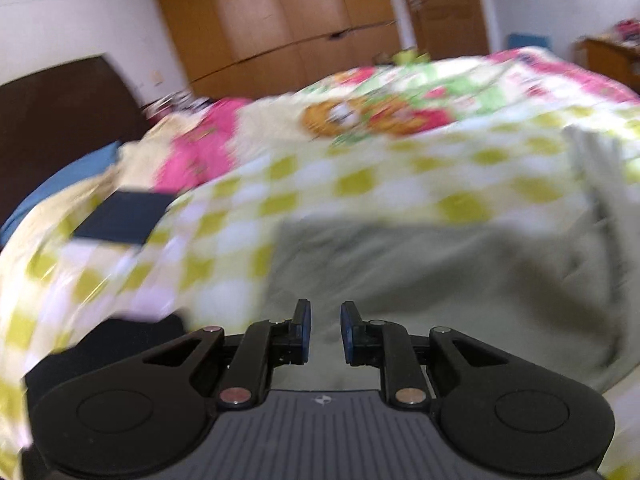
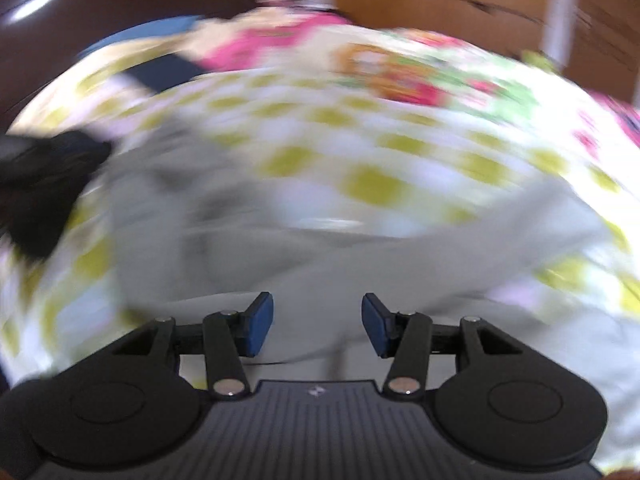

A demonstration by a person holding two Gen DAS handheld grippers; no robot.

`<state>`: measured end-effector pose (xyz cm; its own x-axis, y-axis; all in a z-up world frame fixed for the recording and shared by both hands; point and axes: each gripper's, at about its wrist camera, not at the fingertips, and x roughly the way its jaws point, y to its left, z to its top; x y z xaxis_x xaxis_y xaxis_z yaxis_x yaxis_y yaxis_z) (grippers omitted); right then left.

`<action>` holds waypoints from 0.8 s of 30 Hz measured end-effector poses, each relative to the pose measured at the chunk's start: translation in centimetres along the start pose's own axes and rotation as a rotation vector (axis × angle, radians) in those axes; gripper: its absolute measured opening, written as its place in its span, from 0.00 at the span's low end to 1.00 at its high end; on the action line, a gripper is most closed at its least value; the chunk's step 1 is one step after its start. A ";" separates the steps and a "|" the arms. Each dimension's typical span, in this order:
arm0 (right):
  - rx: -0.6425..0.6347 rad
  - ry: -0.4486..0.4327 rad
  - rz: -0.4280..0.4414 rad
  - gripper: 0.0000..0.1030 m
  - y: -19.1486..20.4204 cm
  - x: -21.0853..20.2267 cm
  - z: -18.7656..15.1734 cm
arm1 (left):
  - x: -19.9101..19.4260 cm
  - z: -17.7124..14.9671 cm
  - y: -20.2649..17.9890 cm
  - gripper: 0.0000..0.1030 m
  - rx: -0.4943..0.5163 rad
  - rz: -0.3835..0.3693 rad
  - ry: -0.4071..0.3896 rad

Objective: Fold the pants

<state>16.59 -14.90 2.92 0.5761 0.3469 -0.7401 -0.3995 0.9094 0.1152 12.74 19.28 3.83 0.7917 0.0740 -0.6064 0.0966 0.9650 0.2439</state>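
The pants [image 1: 440, 280] are pale grey-green cloth spread on the bed, filling the lower middle and right of the left wrist view. My left gripper [image 1: 325, 307] hovers over their near edge. Its blue pads [image 1: 306, 332] stand a narrow gap apart with only cloth showing behind them. In the blurred right wrist view the pants [image 2: 280, 248] lie just ahead and below. My right gripper [image 2: 317, 300] stands wide open above them, with nothing between its pads [image 2: 260, 324].
A yellow-and-white checked bedspread [image 1: 360, 184] with a floral quilt [image 1: 380, 112] covers the bed. A dark blue folded item [image 1: 120, 216] lies at the left. A blurred black shape [image 2: 44, 184] sits at the left edge. Behind stand a wooden wardrobe [image 1: 280, 12] and a dark headboard [image 1: 52, 120].
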 end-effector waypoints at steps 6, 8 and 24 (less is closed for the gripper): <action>0.228 -0.017 -0.173 0.48 -10.5 -2.1 -2.6 | 0.4 3.4 -8.5 0.33 0.077 -0.236 -0.059; 0.300 0.012 -0.265 0.48 -14.2 -2.2 -4.5 | 1.0 4.0 -11.5 0.33 0.115 -0.299 -0.062; 0.495 -0.041 -0.499 0.41 -25.3 -6.9 -9.0 | 3.7 6.6 -22.1 0.33 0.195 -0.373 -0.020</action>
<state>16.31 -42.32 -0.80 0.6363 -0.1392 -0.7588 0.2850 0.9564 0.0636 17.49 -3.47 1.22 0.6921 -0.2786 -0.6659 0.4900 0.8587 0.1500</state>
